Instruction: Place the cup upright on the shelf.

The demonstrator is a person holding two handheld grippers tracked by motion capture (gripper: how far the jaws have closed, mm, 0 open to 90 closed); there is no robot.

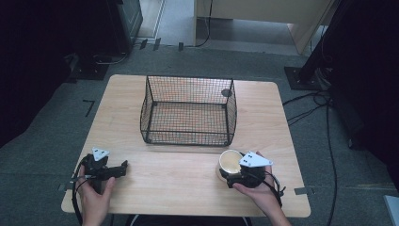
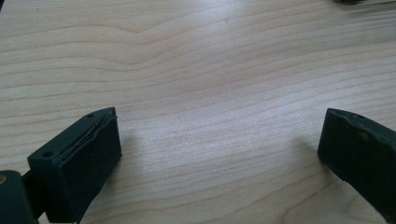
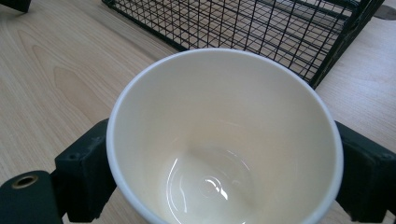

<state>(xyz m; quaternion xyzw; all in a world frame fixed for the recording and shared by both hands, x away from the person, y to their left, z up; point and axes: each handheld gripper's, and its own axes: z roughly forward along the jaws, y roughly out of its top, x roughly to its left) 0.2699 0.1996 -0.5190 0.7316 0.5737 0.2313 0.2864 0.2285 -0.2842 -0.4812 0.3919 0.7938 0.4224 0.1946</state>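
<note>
Cup [image 3: 224, 140] clasped in right gripper [image 1: 241, 175], left gripper [image 2: 219, 154] agape over wooden table [image 1: 188, 174].

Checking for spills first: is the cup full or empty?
Empty: the right gripper view shows the cream ceramic cup's bare glossy bottom, no liquid.

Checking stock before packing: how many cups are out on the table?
1: a cream paper cup near the table's front right, between the right gripper's jaws, before the black wire basket.
</note>
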